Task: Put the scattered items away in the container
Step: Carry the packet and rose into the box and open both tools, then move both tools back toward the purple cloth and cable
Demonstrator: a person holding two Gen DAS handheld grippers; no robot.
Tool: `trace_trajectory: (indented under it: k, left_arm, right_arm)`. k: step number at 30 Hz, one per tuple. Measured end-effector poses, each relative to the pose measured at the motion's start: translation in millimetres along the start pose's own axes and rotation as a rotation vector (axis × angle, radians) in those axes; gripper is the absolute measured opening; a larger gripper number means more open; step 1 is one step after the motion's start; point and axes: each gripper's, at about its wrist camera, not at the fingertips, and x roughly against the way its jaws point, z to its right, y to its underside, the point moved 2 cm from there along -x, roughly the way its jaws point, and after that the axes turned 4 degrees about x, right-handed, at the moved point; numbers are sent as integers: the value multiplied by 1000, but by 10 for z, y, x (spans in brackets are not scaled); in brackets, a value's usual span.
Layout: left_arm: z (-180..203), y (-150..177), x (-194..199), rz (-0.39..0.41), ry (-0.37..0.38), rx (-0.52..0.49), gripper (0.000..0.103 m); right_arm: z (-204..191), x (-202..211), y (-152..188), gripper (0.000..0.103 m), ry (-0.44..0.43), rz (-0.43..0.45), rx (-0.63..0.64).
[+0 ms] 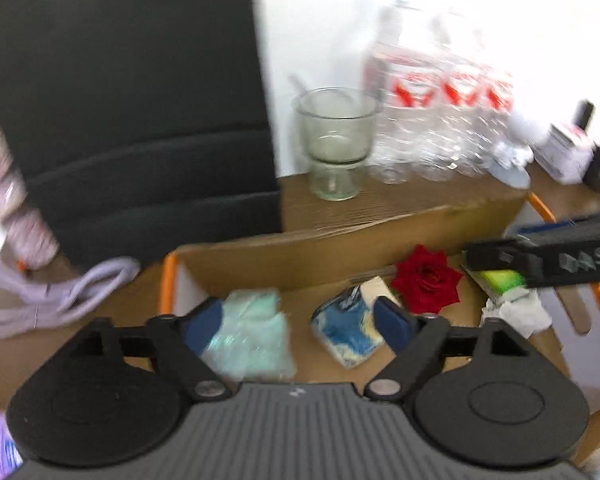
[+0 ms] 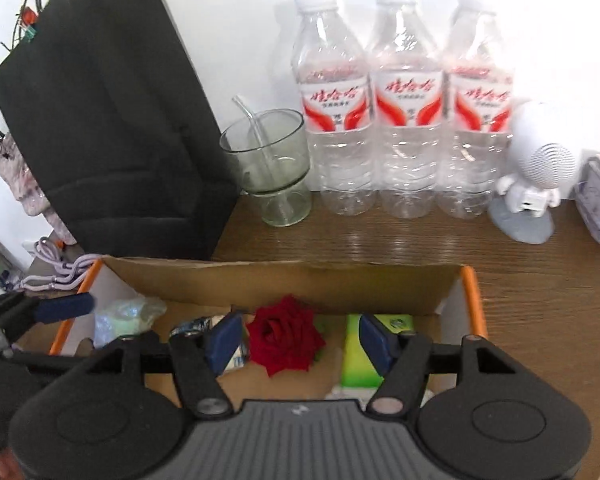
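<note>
A cardboard box (image 1: 340, 248) with orange edges is the container. Inside lie a pale green plastic packet (image 1: 256, 328), a blue and yellow packet (image 1: 348, 328), a red rose (image 1: 426, 280), a green tissue pack (image 1: 504, 280) and crumpled white paper (image 1: 516, 312). My left gripper (image 1: 296, 326) hangs open over the two packets, and its pads press on nothing. My right gripper (image 2: 300, 340) is open above the rose (image 2: 286, 336), with the green pack (image 2: 356, 360) under its right finger. Neither gripper holds anything.
Behind the box (image 2: 280, 284) on the wooden table (image 2: 540, 300) stand a black paper bag (image 2: 112, 120), a glass cup with a straw (image 2: 272, 168), three water bottles (image 2: 404, 120) and a white robot figure (image 2: 536, 176). A lilac cable (image 2: 60, 276) lies at the left.
</note>
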Motion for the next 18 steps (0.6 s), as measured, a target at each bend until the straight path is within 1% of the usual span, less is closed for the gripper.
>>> trace_trajectory:
  k: [1,2,4,6,8,9,10,12,13,14,15,16,17,18]
  left_arm:
    - [-34,7,43,-6,-8,21,100]
    - [-51,22,99,-6,-16,26,100]
    - [-51,85,219,-5,-32,15,103]
    - [-38,155,340,-8,-51,18,103]
    - [-23,237,506,14,-83,29,103]
    - [-2,302,637,53,-105,34,103]
    - [21,383,789,117,-116,38,103]
    - [85,622,1127,295,-119,53,103]
    - [119,753,1265,377,-105,62,103]
    - [151,897,1389,456,-80,72,103]
    - [177,1038,1487,518,-56,83,103]
    - [203,1145,1547,549,-44,91,103]
    - [236,1232,1577,555,-47,97,103]
    - [265,1301,1589,544,-55,96,103]
  right_arm:
    - [1,55,22,70,9,-11,6]
    - [-9,113,57,74,18,-21,15]
    - [-43,225,135,77,30,-36,33]
    - [-66,343,228,77,35,-35,41]
    - [-100,497,337,77,39,-13,39]
    - [-137,596,417,77,45,12,39]
    - [-188,722,524,77,54,57,40]
    - [-342,1064,853,78,67,252,68]
    - [-424,1195,1035,82,71,346,101]
    - [-496,1304,1231,86,80,423,138]
    - [-547,1366,1385,86,92,464,166]
    - [-585,1401,1511,86,98,483,182]
    - [-607,1427,1622,86,96,492,184]
    - [-619,1448,1710,86,92,493,175]
